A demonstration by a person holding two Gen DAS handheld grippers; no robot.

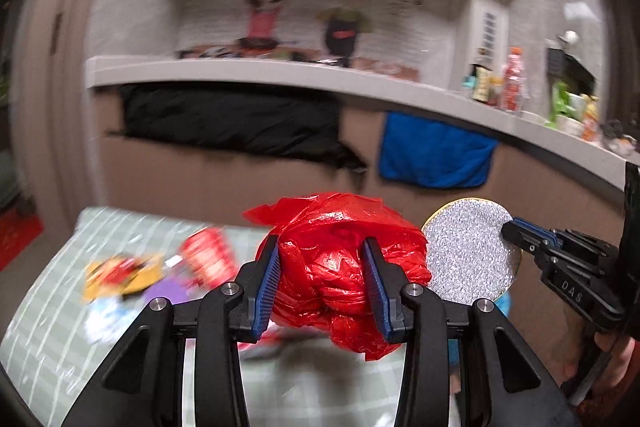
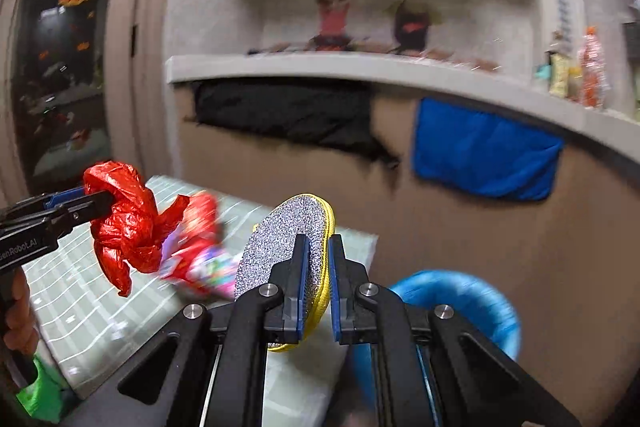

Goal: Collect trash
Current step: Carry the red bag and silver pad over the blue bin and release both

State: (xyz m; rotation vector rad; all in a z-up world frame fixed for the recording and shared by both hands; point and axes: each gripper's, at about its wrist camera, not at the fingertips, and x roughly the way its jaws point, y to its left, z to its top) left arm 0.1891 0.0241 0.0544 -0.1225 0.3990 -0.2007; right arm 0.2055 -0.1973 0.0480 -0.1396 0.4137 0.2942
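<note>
A: Background, both views: a grey shelf (image 1: 280,73) is running across the upper half of the frame, a blue cloth (image 2: 484,151) is hanging below it right of centre, and the table (image 1: 48,307) with its pale green checked cover is filling the lower left. Loose wrappers (image 1: 160,267) are lying on that cover, blurred.

B: And the two tools?

A: The left tool (image 1: 324,283), bottom centre of the left view, is pinching a crumpled red plastic bag (image 1: 340,267); its pads are pressing into the bundle, which is bulging above and below them. The right tool (image 2: 318,283), bottom centre of the right view, is pressed together on the edge of a silver glitter disc (image 2: 280,247) with a yellow rim, held up off the table.

B: Where is the trash meant to go?

A: Probably the bin with the blue liner (image 2: 480,307), lower right of the right view, beside the table. That is a judgement.

B: What could fail from here?

A: Three things, judging by the grips. The bag is slick and only loosely wadded, so it may be sliding out or unfurling while carried. The disc is being held by its rim alone, so it may be pivoting between the pads. And the two tools are travelling close together, so one load may be knocking the other, or dropping beside the bin.
</note>
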